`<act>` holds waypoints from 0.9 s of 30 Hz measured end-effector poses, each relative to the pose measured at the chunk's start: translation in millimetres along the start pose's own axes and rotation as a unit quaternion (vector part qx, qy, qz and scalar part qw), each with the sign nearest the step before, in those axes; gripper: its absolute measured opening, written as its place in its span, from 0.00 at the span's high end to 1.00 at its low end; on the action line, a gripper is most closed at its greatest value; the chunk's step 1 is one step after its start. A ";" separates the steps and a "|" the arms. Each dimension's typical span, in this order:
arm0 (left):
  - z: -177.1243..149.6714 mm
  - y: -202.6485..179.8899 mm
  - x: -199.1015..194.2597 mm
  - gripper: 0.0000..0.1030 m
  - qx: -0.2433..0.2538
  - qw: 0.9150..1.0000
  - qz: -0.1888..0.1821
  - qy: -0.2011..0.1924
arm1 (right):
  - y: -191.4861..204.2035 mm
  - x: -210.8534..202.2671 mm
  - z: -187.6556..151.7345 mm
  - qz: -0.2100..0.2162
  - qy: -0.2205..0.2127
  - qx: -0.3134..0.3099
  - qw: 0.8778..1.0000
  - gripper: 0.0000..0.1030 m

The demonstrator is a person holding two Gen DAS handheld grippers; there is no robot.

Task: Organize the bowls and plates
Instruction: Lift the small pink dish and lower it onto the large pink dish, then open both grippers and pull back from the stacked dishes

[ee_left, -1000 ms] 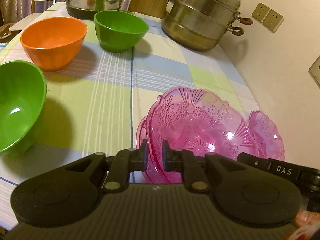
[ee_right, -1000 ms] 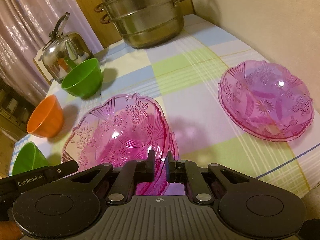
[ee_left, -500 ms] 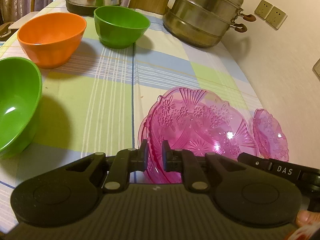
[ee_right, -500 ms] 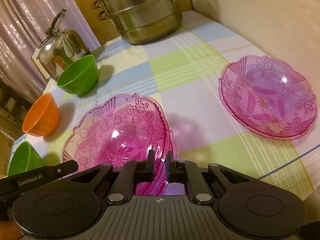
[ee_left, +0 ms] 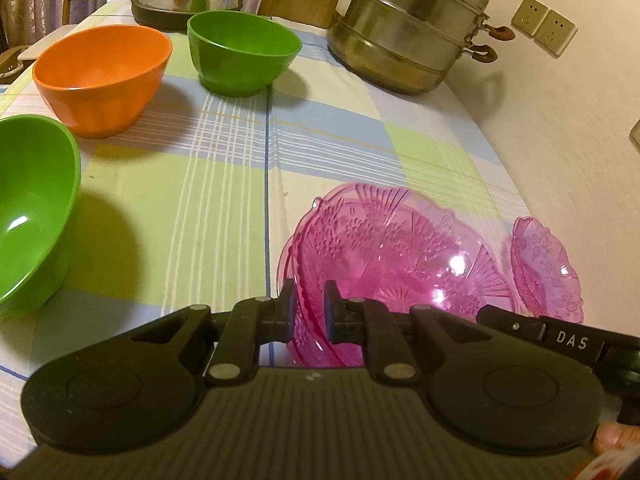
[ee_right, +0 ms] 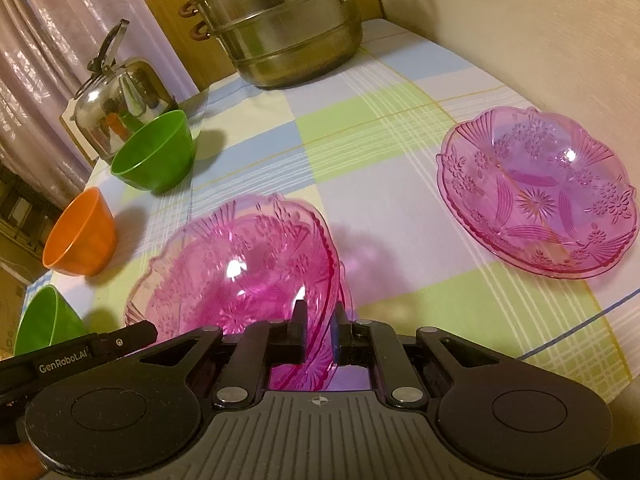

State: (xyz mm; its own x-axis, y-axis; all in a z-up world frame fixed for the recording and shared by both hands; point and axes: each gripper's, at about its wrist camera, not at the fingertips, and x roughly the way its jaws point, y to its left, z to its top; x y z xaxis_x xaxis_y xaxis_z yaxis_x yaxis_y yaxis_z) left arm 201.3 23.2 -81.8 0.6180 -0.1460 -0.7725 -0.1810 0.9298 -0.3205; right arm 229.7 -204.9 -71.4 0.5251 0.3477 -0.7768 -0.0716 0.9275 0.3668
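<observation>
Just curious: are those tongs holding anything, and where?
Yes. Both tongs, left and right, pinch the near rim of the stacked pink plates.

Carried pink plate stack (ee_right: 240,276) rose off the checked tablecloth (ee_right: 360,140) and tipped up steeper, rim now blurred. Drifted a little nearer the lone pink plate (ee_right: 536,192), gap between them narrower. Steamer pot (ee_left: 408,28) and bowls slid lower in the left wrist view.
</observation>
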 end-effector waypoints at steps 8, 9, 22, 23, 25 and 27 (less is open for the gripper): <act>0.4 -1.6 1.7 0.88 0.001 1.000 -0.001 -0.001 | -0.7 -0.5 -0.7 0.002 -0.004 0.002 1.000 0.90; 0.0 -2.0 1.8 0.87 0.002 1.000 -0.001 -0.002 | -0.8 -0.6 -0.7 0.003 -0.005 0.001 1.000 0.89; 4.3 1.7 -8.1 0.72 0.005 1.000 0.007 -0.024 | -0.2 -8.2 -0.9 0.007 -0.024 0.004 1.000 0.41; 4.5 2.0 -8.4 0.72 0.004 1.000 0.007 -0.024 | -1.5 -8.6 -0.9 0.004 -0.025 0.006 1.000 0.41; 4.1 2.9 -8.8 0.72 0.002 1.000 0.007 -0.025 | -3.7 -9.8 -1.5 0.000 -0.028 0.010 1.000 0.41; 4.1 3.2 -8.8 0.72 0.001 1.000 0.008 -0.025 | -6.5 -11.4 -1.6 -0.002 -0.033 0.013 0.999 0.41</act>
State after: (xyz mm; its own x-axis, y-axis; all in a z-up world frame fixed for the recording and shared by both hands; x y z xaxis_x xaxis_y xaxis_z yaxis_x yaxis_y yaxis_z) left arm 198.5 28.9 -73.8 0.6528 -0.1148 -0.7488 -0.1884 0.9328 -0.3073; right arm 222.8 -214.7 -65.7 0.5809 0.3338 -0.7423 -0.0473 0.9243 0.3786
